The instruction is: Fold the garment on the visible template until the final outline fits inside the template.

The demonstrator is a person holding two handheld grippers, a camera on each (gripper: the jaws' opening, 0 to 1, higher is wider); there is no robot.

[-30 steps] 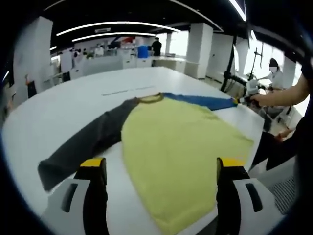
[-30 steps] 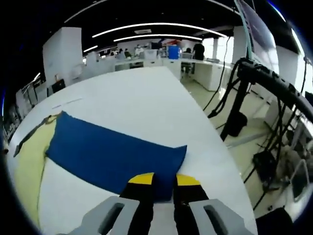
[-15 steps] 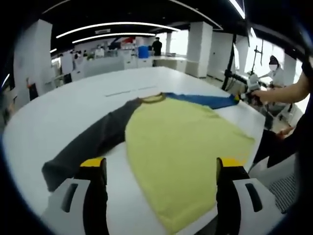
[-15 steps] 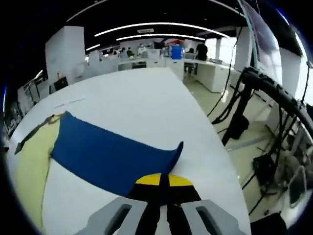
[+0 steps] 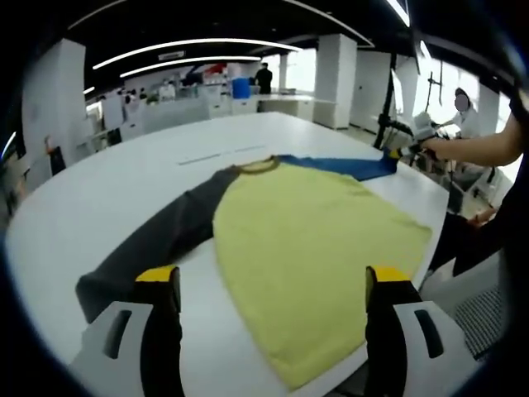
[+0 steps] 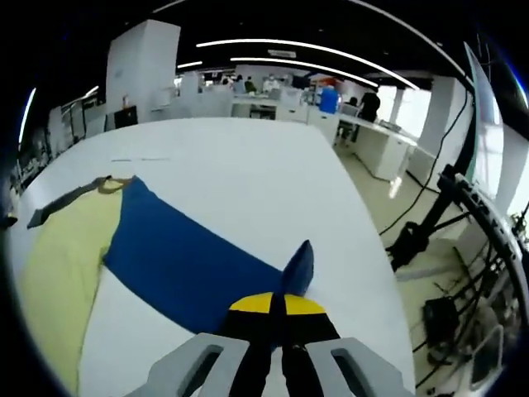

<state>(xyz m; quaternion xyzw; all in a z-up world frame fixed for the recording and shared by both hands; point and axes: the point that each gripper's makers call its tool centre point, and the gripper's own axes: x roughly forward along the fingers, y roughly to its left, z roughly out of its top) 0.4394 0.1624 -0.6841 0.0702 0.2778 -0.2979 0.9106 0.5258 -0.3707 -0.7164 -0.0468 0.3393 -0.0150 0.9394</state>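
Shirt flat on the table, its body ahead of the left gripper — one sleeve on the table left of the body, the other sleeve on the far side. The right gripper sits at that sleeve's cuff end, jaws together on it, cuff raised off the table. Desks stand behind the table.

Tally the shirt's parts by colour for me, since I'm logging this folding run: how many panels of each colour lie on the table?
Yellow body panel: 1
Dark grey sleeve: 1
Blue sleeve: 1, its cuff pinched and lifted by the right gripper
Total: 3 panels, one garment on the white table
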